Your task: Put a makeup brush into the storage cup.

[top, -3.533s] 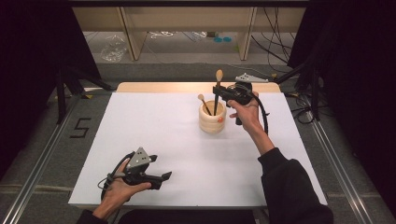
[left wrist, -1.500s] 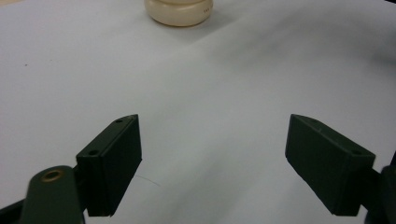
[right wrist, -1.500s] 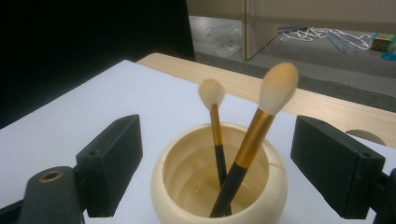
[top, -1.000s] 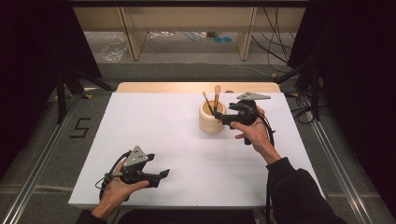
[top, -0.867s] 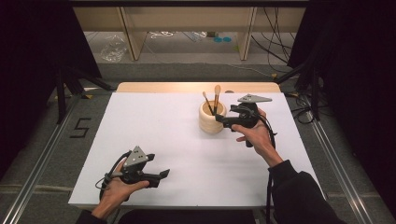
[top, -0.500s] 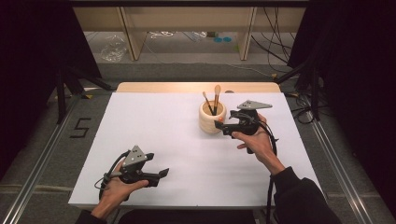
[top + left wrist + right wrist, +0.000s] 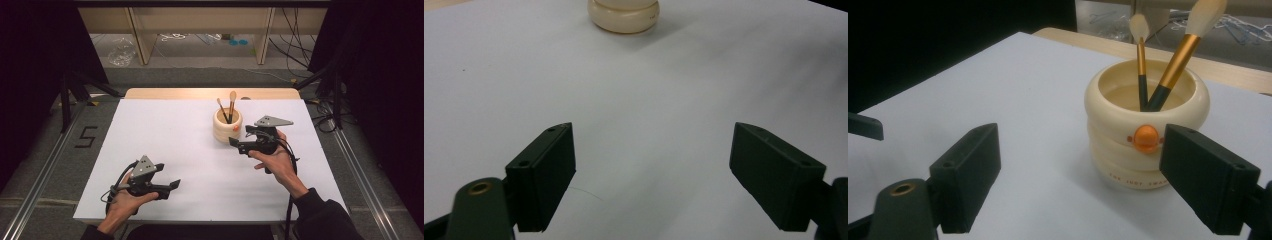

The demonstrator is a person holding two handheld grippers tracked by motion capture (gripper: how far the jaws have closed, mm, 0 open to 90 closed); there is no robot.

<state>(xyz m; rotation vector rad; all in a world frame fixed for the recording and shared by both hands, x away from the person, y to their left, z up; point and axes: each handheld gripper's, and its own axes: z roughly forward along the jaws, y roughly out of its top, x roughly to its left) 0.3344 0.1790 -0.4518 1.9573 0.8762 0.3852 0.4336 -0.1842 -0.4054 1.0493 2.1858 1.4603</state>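
Note:
A cream ridged cup [image 7: 227, 126] [image 7: 1143, 130] with an orange knob stands on the white table, a little right of its middle. Two makeup brushes [image 7: 231, 106] [image 7: 1175, 55] with gold and black handles lean inside it, bristles up. My right gripper [image 7: 240, 145] [image 7: 1080, 175] hovers just right of the cup, open and empty, its jaws pointing toward the cup. My left gripper [image 7: 172, 186] [image 7: 651, 175] rests near the front left of the table, open with nothing between its jaws; the cup's base [image 7: 624, 15] shows far ahead of it.
The white sheet [image 7: 165, 135] covers the table, with a wooden strip [image 7: 210, 93] along its far edge. Wooden shelving legs [image 7: 140, 35] and cables [image 7: 295, 40] lie on the floor beyond. Dark curtains flank both sides.
The right gripper put the second brush into the cup, let it go, then drew back toward the person and lower. The left gripper stayed put.

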